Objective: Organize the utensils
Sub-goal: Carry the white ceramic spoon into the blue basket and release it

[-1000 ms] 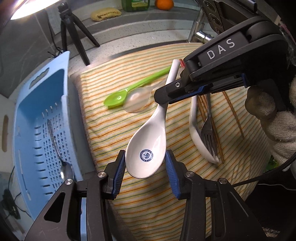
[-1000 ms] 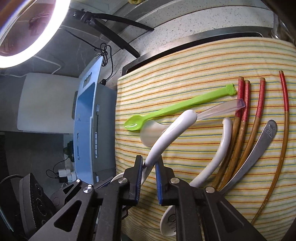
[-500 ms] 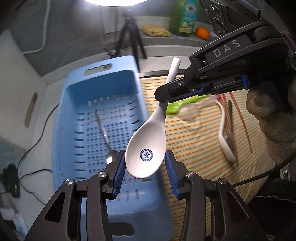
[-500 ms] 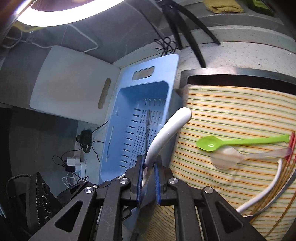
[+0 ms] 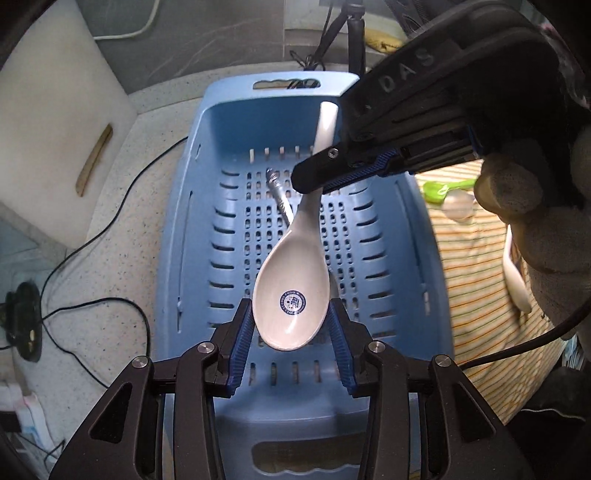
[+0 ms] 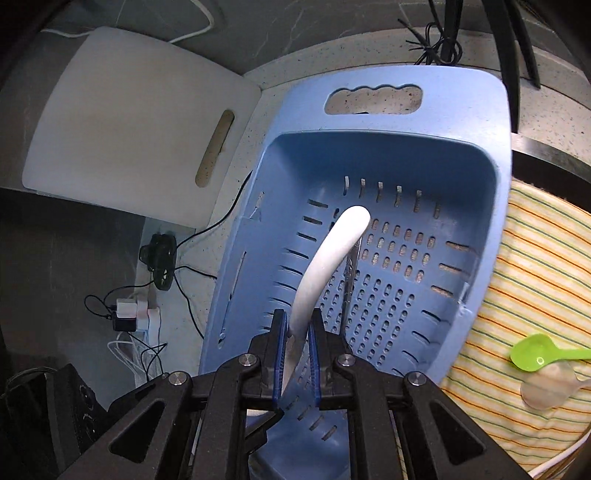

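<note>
A white ceramic spoon (image 5: pixel 291 295) with a blue emblem hangs over the blue slotted basket (image 5: pixel 207 206). My right gripper (image 6: pixel 295 354) is shut on the spoon's handle (image 6: pixel 325 258); it also shows in the left wrist view (image 5: pixel 321 177). My left gripper (image 5: pixel 291 332) has its blue pads on either side of the spoon's bowl, close to its edges. A metal utensil (image 5: pixel 279 197) lies on the basket floor under the spoon. A green spoon (image 6: pixel 535 356) and a clear spoon (image 6: pixel 546 387) lie on the striped cloth (image 6: pixel 535 277) to the right.
A white cutting board (image 6: pixel 129 122) lies left of the basket on the speckled counter (image 5: pixel 110 258). Cables and a plug (image 6: pixel 129 314) trail at the left. Tripod legs (image 5: pixel 332 33) stand behind the basket. Another white spoon (image 5: pixel 517 284) lies on the cloth.
Both grippers carried the white spoon left, from above the striped cloth to above the middle of the blue basket. The grip on the handle is unchanged.
</note>
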